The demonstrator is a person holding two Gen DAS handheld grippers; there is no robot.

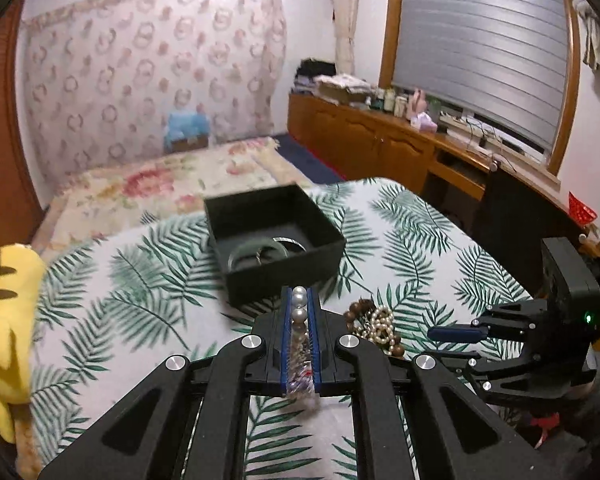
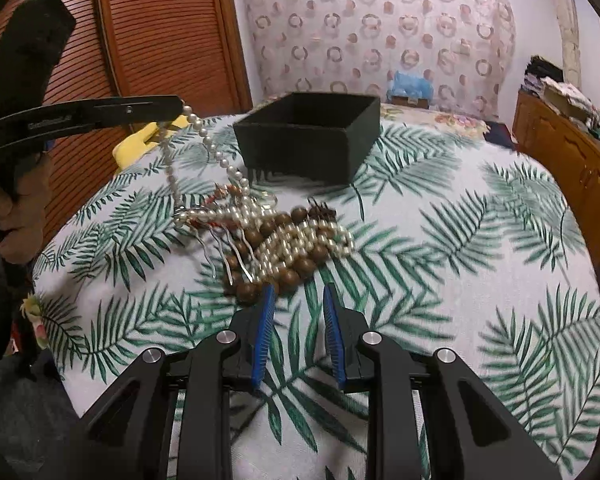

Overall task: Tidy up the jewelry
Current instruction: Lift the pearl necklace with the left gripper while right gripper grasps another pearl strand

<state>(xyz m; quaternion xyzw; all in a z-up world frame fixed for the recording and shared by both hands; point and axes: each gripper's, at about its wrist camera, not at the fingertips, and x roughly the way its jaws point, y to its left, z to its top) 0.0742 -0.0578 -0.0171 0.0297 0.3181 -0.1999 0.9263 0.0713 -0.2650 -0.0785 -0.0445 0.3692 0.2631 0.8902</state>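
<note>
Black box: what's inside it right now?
In the black box, the left wrist view shows a dark green bangle and a silvery bangle overlapping. The near wall hides the floor's front; the right view shows nothing inside.

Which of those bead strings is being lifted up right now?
The pearl necklace: the left gripper pinches it, while the brown wooden beads lie on the cloth.

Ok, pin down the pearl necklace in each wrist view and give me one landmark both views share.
Left wrist view: pearl necklace sits bottom centre, clamped between the left gripper's blue pads, just in front of the box.
Right wrist view: it hangs at upper left, strung from the left gripper down to the jewelry pile.
Shared landmark: the black open box on the palm-leaf cloth.
</note>
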